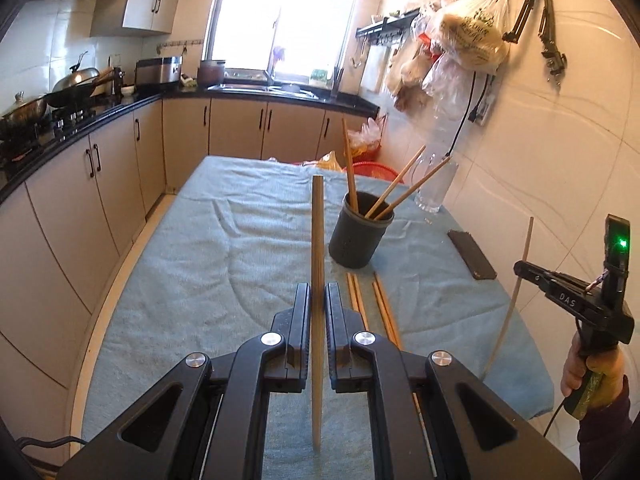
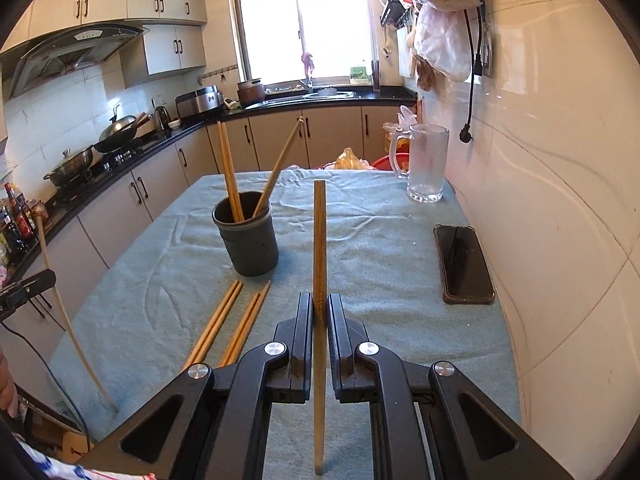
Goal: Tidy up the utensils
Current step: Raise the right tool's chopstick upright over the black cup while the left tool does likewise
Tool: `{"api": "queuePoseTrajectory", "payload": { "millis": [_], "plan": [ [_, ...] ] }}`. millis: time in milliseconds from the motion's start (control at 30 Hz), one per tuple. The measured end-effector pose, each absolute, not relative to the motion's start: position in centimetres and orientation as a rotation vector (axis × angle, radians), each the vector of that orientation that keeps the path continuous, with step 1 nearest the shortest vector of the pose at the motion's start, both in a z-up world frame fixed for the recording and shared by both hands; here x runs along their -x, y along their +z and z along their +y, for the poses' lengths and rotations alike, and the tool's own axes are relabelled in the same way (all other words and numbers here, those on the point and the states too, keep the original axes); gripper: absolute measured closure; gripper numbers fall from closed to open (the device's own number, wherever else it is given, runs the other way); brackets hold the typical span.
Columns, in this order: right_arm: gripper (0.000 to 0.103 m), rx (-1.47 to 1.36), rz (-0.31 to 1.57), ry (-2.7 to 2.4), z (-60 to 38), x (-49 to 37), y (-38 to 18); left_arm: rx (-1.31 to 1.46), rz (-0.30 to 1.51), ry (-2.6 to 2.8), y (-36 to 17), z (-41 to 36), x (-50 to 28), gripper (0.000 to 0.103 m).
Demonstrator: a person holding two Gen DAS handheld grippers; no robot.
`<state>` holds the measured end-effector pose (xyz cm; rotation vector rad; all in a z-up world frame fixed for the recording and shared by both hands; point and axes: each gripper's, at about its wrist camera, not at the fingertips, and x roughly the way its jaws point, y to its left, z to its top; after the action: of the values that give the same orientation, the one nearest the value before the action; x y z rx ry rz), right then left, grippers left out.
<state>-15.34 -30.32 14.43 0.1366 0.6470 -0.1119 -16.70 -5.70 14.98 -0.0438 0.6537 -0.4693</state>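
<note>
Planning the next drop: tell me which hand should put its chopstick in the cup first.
Left, probably. The left gripper holds its chopstick just beside the dark cup; the right gripper sits further over, nearer the phone.

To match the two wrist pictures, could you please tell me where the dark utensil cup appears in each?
Left wrist view: the dark utensil cup stands just right of centre, beyond the clamped chopstick.
Right wrist view: the cup stands left of centre.
Shared landmark: the black phone lying near the wall.

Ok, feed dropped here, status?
Left hand-held gripper shut on chopstick; right hand-held gripper likewise. Holder ahead, four chopsticks on cloth. Path clear.
</note>
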Motion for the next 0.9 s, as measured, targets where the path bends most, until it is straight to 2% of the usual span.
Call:
{"api": "queuePoseTrajectory", "payload": {
  "millis": [567, 900],
  "plan": [
    [0.096, -0.168, 0.554, -0.088, -30.1, 13.0, 17.1, 0.086, 0.547, -0.504, 19.1, -7.2, 14.4, 0.096],
    [0.096, -0.186, 0.481, -0.016, -29.8, 9.9, 21.3, 0.064, 0.475, -0.509, 22.3, -10.1, 10.7, 0.096]
  ]
}}
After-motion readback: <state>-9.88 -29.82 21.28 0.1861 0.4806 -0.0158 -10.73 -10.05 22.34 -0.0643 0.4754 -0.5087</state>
